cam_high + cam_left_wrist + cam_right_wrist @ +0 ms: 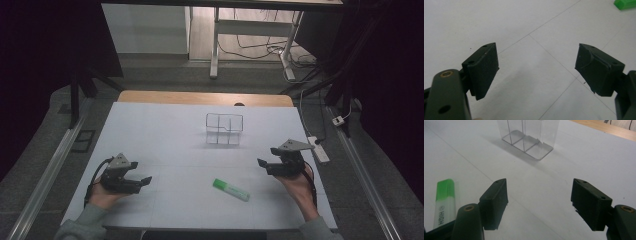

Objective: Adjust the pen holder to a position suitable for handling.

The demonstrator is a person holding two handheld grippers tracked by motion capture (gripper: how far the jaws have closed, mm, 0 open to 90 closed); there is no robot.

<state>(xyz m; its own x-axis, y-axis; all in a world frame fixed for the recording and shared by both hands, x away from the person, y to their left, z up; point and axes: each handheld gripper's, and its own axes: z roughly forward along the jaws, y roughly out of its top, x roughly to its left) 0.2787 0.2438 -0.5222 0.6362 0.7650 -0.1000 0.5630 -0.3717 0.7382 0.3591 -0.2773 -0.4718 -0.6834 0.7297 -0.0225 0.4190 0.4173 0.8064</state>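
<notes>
The desk [165,130] is covered by a white sheet marked with thin seams, and a strip of bare wood shows along its far edge. Beyond it stand a pale frame on legs and some cables on the floor; a power strip [318,148] lies just off the desk's right side.

A clear organizer [224,129] with upright dividers stands on the far middle of the sheet. In the right gripper view the organizer [527,138] sits ahead of the jaws, well apart from them, its base plate and thin walls catching the light.

The left tongs [141,180] rest low at the near left of the desk, held by a hand with a grey-green sleeve. Their jaws stand wide, with bare sheet between them; in the left gripper view the left tongs [537,68] gape over a crossing of seams.

The right tongs [267,156] hover at the near right, pointing toward the middle. Their jaws are also well apart and grip nothing, as the right tongs [539,203] show over bare sheet.

A green highlighter [231,190] lies flat on the near middle of the desk, between the two hands and nearer the right one, touching neither. In the right gripper view the highlighter [444,200] lies just left of the left jaw; in the left gripper view the highlighter's [625,3] end peeks in at the top right corner.
</notes>
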